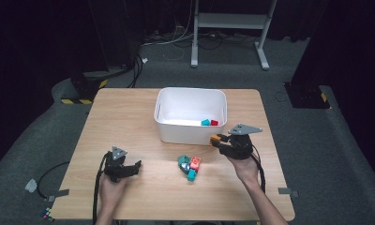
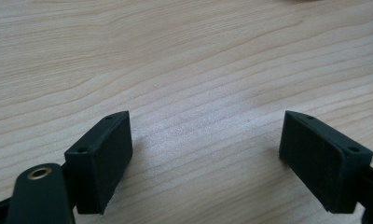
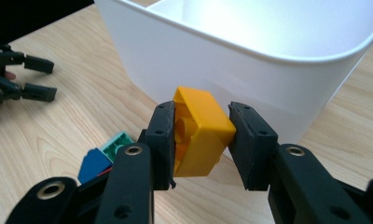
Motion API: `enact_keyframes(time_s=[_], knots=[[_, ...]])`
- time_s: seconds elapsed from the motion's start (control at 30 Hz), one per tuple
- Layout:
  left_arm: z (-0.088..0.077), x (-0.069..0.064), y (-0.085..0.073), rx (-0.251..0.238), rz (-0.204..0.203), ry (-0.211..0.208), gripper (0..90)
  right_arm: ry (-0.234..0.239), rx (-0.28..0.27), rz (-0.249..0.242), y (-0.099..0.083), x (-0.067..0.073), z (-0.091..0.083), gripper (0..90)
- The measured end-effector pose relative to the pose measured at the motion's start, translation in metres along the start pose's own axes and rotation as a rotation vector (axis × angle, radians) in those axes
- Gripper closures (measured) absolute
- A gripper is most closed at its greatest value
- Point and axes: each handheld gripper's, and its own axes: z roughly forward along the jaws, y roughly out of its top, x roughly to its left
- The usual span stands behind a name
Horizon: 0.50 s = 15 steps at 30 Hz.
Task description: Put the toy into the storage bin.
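On the left, the left gripper (image 1: 138, 165) rested low over the bare wood of the table (image 1: 129, 122) with its jaws wide apart and nothing between them. In the middle, a small heap of blocks (image 1: 189, 167) lay on the table in front of the white bin (image 1: 190, 133), while a teal block (image 1: 205, 122) and a red block (image 1: 214, 123) were already inside it. On the right, the right gripper (image 3: 202, 140) had its jaws pressed on a yellow block (image 3: 198, 135), held just before the near wall of the bin, so I judged the sorting as partly done: this block and the heap were left to go in.
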Motion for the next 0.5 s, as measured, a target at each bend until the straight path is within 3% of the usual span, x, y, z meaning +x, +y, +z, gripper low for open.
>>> enact_keyframes(time_s=[0.23, 0.5], knots=[[0.000, 0.000, 0.000, 0.000, 0.001, -0.001, 17.3, 0.002, -0.011, -0.001, 0.014, 0.006, -0.011, 62.4], [0.000, 0.000, 0.000, 0.000, 0.000, -0.001, 17.3, 0.011, -0.022, 0.005, 0.034, 0.002, -0.021, 62.4]])
